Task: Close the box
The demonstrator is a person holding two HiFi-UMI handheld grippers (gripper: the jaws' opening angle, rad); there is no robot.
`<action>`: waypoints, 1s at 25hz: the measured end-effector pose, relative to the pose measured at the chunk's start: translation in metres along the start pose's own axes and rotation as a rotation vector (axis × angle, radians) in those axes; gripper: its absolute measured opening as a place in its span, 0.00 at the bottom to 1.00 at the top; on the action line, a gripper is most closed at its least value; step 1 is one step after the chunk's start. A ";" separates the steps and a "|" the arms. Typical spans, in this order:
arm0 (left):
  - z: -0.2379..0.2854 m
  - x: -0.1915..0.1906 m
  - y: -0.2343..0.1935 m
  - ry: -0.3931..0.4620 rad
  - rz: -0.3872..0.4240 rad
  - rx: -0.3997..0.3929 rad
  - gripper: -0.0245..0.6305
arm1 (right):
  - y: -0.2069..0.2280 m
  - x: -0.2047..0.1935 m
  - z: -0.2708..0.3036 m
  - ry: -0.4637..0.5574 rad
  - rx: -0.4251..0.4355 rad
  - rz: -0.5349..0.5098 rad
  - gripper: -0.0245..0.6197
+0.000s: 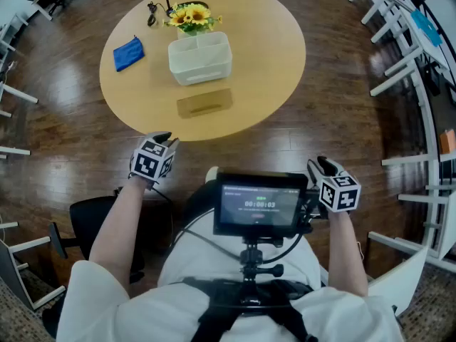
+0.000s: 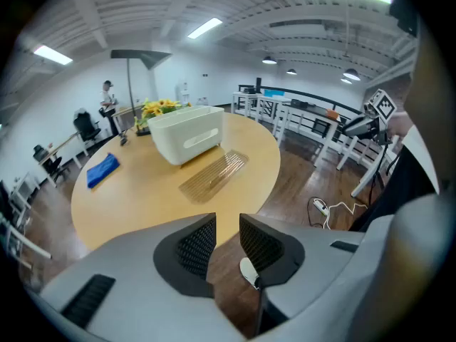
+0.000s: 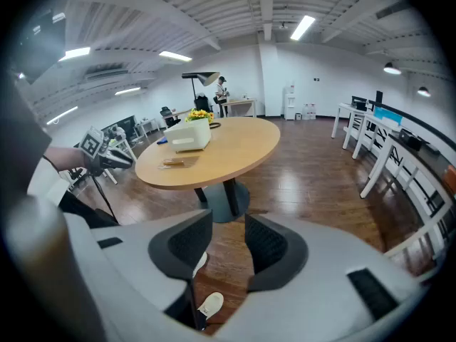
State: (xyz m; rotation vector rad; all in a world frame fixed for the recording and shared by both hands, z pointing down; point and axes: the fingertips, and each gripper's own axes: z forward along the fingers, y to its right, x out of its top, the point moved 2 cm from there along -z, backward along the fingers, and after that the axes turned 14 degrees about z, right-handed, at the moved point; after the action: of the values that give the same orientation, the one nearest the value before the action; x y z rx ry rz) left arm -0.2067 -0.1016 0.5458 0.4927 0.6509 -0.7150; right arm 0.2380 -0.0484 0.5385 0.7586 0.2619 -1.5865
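A white open box stands near the middle of a round wooden table. Its clear ribbed lid lies flat on the table in front of it, apart from the box. My left gripper hovers just off the table's near edge, open and empty. My right gripper is held lower right, further from the table, open and empty too. In the left gripper view the box and lid lie beyond the gripper. The right gripper view shows the gripper with box and lid far off.
A blue cloth lies left of the box, and sunflowers stand behind it. A black chair sits at my left. White desk frames line the right side. A chest-mounted screen is between my arms.
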 end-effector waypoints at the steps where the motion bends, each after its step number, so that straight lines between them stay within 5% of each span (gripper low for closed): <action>1: 0.009 0.008 -0.003 0.000 0.034 -0.024 0.21 | -0.001 0.002 -0.001 0.002 -0.006 0.003 0.27; 13: 0.136 0.038 -0.021 -0.077 0.287 -0.297 0.21 | 0.003 0.011 -0.012 0.007 -0.139 0.141 0.27; 25: 0.146 0.041 -0.010 -0.027 0.407 -0.468 0.04 | -0.007 0.001 -0.013 0.009 -0.207 0.213 0.27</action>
State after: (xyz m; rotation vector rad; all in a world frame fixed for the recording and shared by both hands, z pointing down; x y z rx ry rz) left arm -0.1361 -0.2157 0.6176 0.1697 0.6423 -0.1723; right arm 0.2353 -0.0400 0.5264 0.6112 0.3352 -1.3319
